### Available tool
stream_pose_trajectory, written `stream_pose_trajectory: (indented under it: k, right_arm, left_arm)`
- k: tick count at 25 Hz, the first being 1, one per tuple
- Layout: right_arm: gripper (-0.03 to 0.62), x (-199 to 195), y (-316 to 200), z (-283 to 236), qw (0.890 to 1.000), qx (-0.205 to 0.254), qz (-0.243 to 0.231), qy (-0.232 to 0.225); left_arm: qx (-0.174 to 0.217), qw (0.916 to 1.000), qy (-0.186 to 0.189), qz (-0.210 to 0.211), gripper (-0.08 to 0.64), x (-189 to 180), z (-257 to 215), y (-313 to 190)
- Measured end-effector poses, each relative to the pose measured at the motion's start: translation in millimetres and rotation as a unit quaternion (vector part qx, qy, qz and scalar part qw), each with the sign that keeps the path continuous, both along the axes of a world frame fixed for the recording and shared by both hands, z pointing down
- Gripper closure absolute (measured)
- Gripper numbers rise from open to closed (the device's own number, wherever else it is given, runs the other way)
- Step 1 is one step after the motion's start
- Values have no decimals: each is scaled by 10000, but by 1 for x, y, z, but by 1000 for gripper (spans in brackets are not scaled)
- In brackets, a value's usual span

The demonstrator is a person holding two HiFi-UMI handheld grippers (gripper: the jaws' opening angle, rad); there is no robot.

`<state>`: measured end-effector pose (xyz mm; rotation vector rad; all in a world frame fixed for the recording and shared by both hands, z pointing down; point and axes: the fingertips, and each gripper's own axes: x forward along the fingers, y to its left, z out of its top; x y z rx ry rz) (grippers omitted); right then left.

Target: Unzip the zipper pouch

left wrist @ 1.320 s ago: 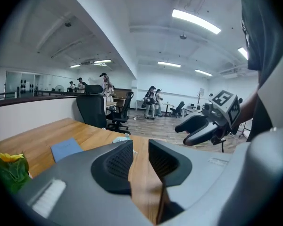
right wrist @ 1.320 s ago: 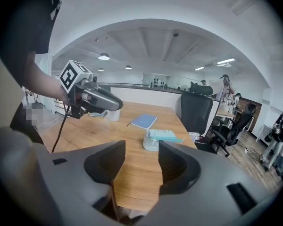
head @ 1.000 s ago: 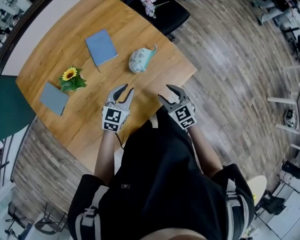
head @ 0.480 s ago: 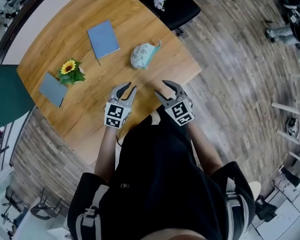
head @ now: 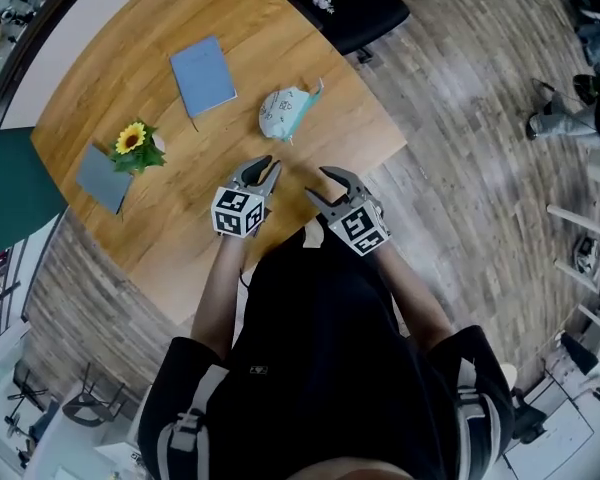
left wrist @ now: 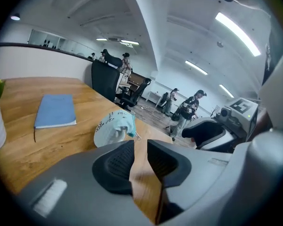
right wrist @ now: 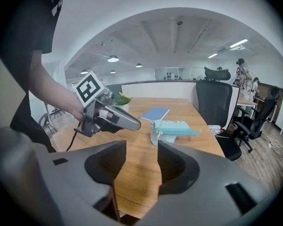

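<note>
The zipper pouch (head: 287, 111), pale teal and white with dark print, lies shut on the wooden table (head: 180, 238) near its far right edge. It is also ahead of the jaws in the left gripper view, pouch (left wrist: 114, 127), and in the right gripper view, pouch (right wrist: 172, 128). My left gripper (head: 263, 171) hovers over the table short of the pouch. Its jaws have just been closing to a narrow gap with nothing between them. My right gripper (head: 325, 183) is beside it near the table's edge, open and empty. Neither touches the pouch.
A blue notebook (head: 202, 74) lies behind the pouch, a grey-blue one (head: 104, 179) at the left. A sunflower in a small white pot (head: 133, 144) stands between them. A black office chair (head: 355, 3) is past the far edge. Wood floor is to the right.
My left gripper has come down and rolled, ending closer to the right gripper, and its jaws have narrowed. The right gripper has dropped slightly. The pouch has not moved.
</note>
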<state>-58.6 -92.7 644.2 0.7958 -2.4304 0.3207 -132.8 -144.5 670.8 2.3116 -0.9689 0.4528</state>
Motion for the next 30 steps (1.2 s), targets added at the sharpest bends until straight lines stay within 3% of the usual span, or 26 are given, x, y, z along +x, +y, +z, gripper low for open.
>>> stream_pose_trajectory:
  k: [7,12,19,24,30]
  right_arm:
    - [382,7,-5,6,9999,-103,-46,111]
    - [382,10,-6,6,9999,-99,-23,58]
    - [382,18,-8,11,9998,-143,-3,131]
    - [388,19,-13,9,9999,-123,10,103]
    - [390,19,-18,13,9998,-168,22,108]
  left_arm:
    - [-533,9949,679,-529,470,4,18,-17]
    - [-940,9795,1393,-1109,457,1,26,-34]
    - [-1089,9708,1726,-1263,446,7,29,-51]
    - [-1423,9487,2375,-1525,447,9,27,-62]
    - [-1899,9061,3226,-1971,471,5,29,-72]
